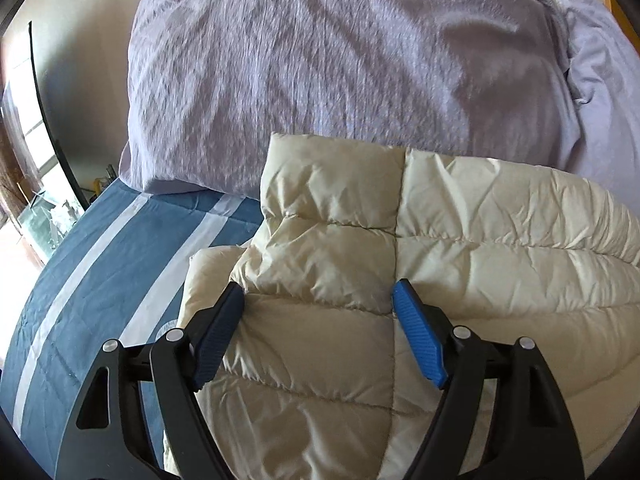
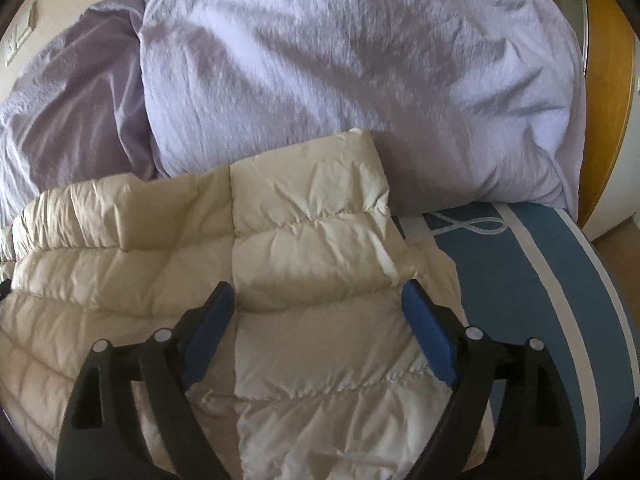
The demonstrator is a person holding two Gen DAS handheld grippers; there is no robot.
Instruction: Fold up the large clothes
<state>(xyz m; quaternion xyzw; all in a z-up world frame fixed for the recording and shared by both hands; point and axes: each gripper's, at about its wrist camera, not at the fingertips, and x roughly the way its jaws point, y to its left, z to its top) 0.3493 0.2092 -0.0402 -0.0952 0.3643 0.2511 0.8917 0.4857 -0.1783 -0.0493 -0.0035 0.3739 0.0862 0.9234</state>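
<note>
Blue white-striped bedspread (image 1: 100, 280) lying under cream puffer jacket (image 1: 340, 340), lavender pillows (image 1: 320, 60) behind. Left gripper (image 1: 319, 296) and right gripper (image 2: 318, 294) hovering over jacket, jaws spread wide, gripping nothing.

A blue white-striped bed cover (image 1: 100, 280) carries a cream quilted jacket (image 1: 340, 340) and lavender pillows (image 1: 320, 80).

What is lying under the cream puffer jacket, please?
The jacket lies on a blue bedcover with white stripes, visible on both sides of it. Its far edge reaches the lilac pillows. What is directly beneath the jacket is covered.
</note>
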